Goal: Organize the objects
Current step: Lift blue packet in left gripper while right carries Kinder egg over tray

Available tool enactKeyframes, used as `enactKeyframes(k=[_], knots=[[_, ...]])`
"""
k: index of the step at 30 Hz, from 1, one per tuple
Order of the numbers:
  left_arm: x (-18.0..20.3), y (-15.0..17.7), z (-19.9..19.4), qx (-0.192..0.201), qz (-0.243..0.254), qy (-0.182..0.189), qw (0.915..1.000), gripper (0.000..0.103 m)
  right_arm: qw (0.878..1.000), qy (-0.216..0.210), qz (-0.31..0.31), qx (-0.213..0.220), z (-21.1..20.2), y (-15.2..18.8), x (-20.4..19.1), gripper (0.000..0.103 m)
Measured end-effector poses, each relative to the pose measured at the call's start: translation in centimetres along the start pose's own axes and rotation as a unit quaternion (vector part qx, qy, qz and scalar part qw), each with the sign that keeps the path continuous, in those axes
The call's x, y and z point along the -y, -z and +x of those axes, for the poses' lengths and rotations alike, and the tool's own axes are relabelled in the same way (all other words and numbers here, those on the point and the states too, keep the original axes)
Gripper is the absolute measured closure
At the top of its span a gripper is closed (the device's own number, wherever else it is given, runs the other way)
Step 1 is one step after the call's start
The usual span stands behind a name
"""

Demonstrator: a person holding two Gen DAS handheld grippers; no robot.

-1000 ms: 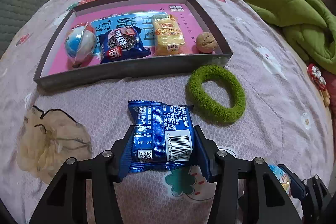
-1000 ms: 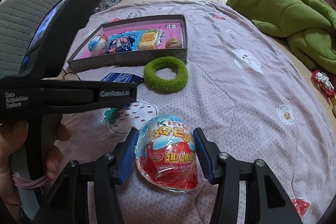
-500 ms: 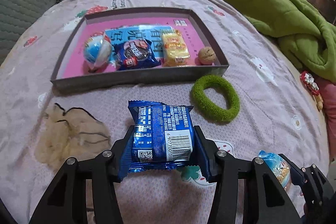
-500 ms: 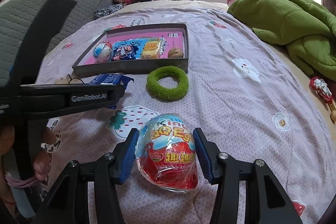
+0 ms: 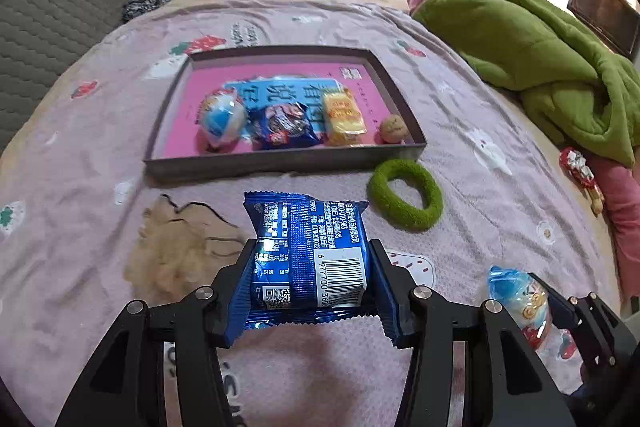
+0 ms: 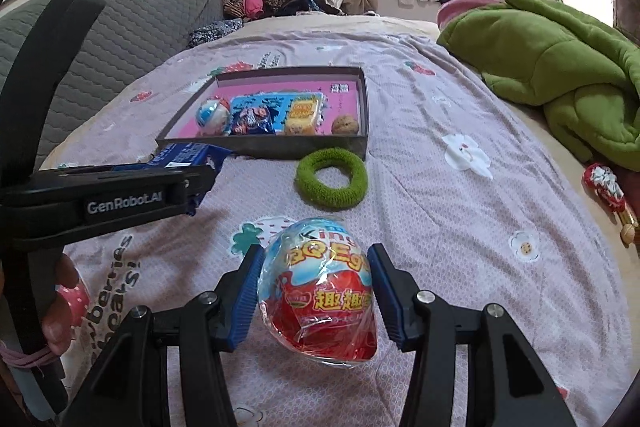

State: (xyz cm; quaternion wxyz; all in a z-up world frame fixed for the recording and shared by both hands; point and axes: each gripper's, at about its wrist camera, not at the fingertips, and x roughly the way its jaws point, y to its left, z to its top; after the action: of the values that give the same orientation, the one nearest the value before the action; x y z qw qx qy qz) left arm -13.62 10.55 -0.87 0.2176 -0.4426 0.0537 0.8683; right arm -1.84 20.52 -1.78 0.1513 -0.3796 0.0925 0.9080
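I am holding a blue snack packet (image 5: 310, 253) in the left gripper (image 5: 311, 291), its jaws clenched on the packet's two sides, on the near side of the shallow grey tray (image 5: 280, 159). In the right gripper (image 6: 316, 293) I am gripping a foil-wrapped toy egg (image 6: 320, 287), the jaws pressing on either flank, also nearer than the tray.

The tray is sitting on the bed (image 6: 440, 211), and its pink floor is carrying four things in a row along its near wall: a blue-and-white egg (image 5: 222, 117) at the left end, a dark blue biscuit pack (image 5: 282, 127) beside it, a yellow snack pack (image 5: 343, 113) next, and a walnut (image 5: 393, 129) in the near right corner. A green fuzzy ring (image 5: 405, 199) is lying just outside that corner, close to the tray's near wall.
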Motion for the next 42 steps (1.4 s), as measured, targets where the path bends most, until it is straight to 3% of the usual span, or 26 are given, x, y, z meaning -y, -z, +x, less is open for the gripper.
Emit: enactKeyframes(k=[19, 42], knots=[[-5.5, -2.5, -5.8, 0.056, -0.015, -0.004, 0.9983, 0.049, 0.998, -0.013, -0.035, 0.042, -2.3, -5.7, -3.1, 0.05], [-8.8, -8.0, -3.8, 0.101, -0.013, -0.001, 0.9948, 0.049, 0.994, -0.013, -0.063, 0.091, -0.1, -13.9, -5.1, 0.05]])
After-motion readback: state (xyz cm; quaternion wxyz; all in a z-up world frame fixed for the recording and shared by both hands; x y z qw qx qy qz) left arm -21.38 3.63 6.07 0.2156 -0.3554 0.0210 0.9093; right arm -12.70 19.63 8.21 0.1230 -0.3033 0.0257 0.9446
